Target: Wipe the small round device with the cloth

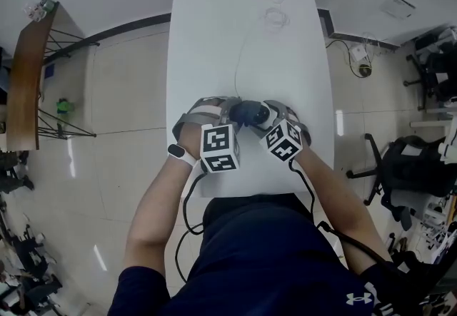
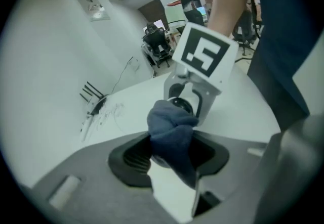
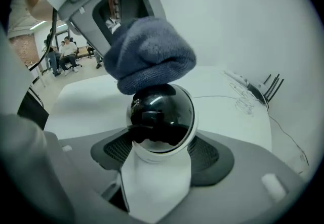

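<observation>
Wiping is under way over the white bench (image 1: 214, 43). The right tongs (image 3: 162, 153) grip the small round device (image 3: 162, 112), a glossy black dome on a white body, near the bench's front end. The left tongs (image 2: 169, 158) clamp the bunched blue knitted cloth (image 3: 149, 53), which sits on the dome's top. Next, I judge, the cloth needs sweeping round the dome's sides.

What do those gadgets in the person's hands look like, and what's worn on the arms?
The left gripper and right gripper are grey, each with black ribbed pads, a white cube of black square markers and a trailing black cable. A white wristband sits on the left wrist; the shirt is dark navy, short-sleeved.
</observation>
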